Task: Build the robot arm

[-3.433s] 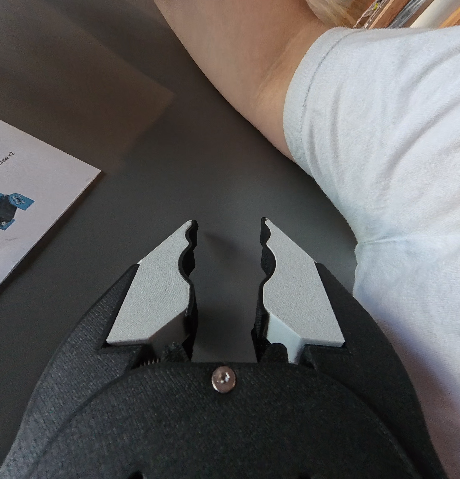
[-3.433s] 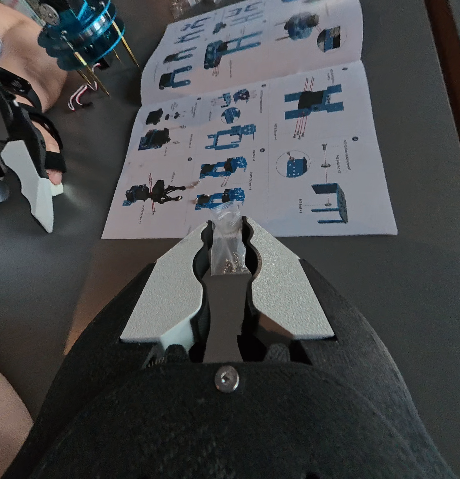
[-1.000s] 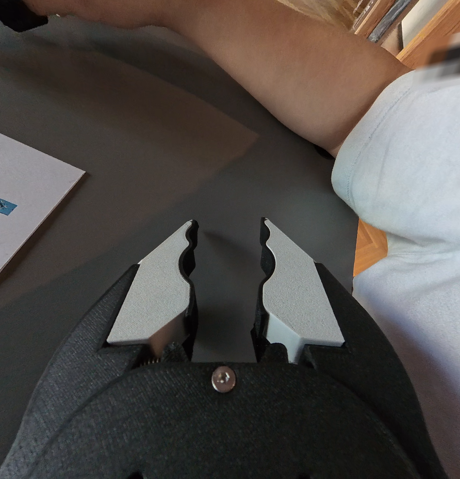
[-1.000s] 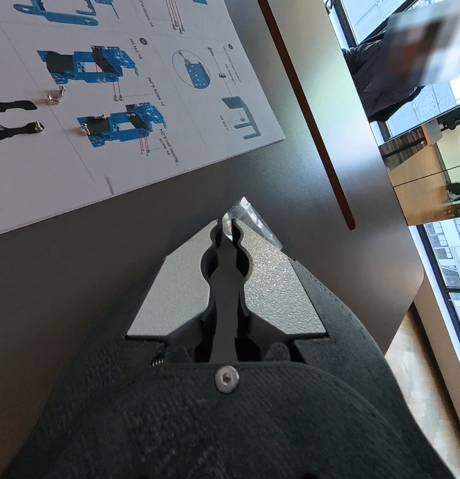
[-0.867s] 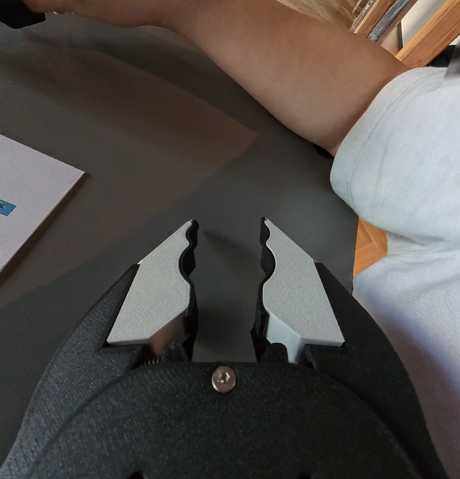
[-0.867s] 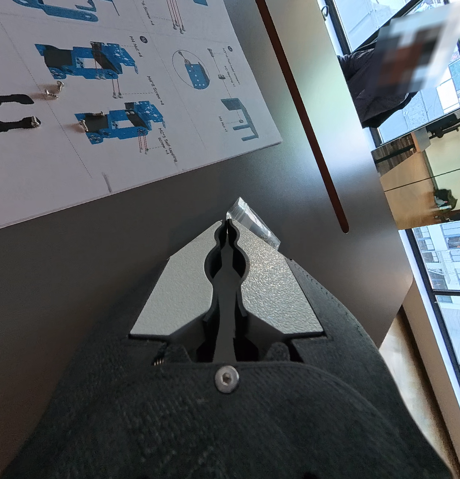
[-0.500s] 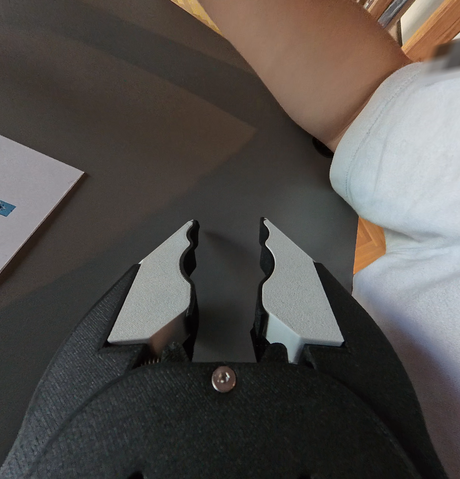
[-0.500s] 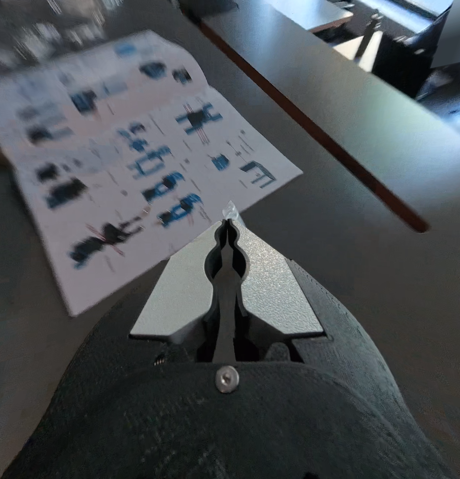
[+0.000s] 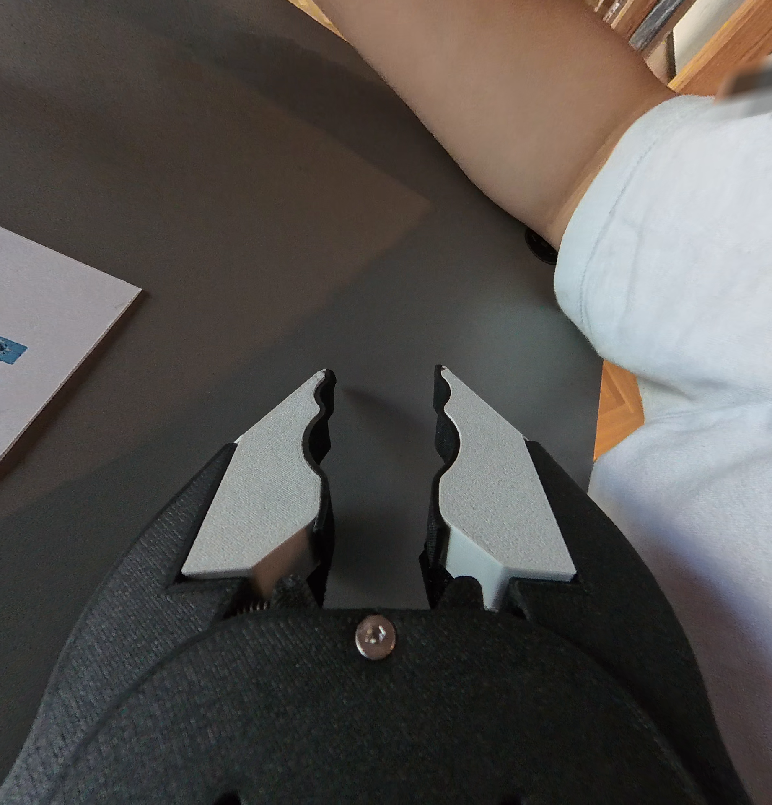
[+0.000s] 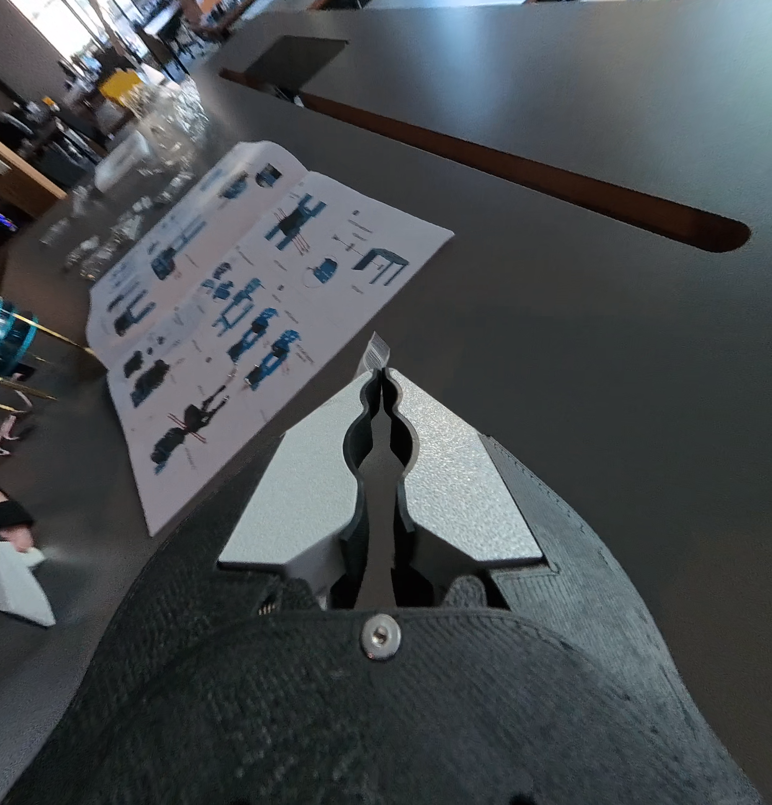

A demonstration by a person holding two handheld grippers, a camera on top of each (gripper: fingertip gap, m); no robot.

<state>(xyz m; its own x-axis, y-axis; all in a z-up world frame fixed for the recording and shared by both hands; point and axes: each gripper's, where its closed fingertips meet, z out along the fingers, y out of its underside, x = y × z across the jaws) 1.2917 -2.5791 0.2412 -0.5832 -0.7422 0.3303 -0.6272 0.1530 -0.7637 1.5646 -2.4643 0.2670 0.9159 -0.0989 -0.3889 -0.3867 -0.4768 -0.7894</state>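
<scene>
My right gripper (image 10: pixel 382 371) is shut on a small clear plastic bag (image 10: pixel 375 355), held above the dark grey table (image 10: pixel 593 370). Only the bag's top edge shows past the fingertips. A white instruction sheet (image 10: pixel 253 305) with blue part drawings lies on the table to the left of it, with a few small screws (image 10: pixel 234 372) on it. My left gripper (image 9: pixel 383 378) is open and empty, low over the table near a corner of the same sheet (image 9: pixel 49 339). The left gripper also shows at the left edge of the right wrist view (image 10: pixel 14 579).
A person's bare arm (image 9: pixel 484 96) and white sleeve (image 9: pixel 689 279) lie beyond and right of the left gripper. A blue round assembly with gold pins (image 10: pixel 5 335) stands at far left. Clear bags of parts (image 10: pixel 114 226) lie behind the sheet. A long slot (image 10: pixel 528 178) cuts the table. The left gripper's tips are roughly 30 centimeters from the right gripper's.
My right gripper, still holding the bag, has swung up and to the left, from the table's right edge toward the sheet and room beyond. The left gripper has stayed put; the arm has shifted.
</scene>
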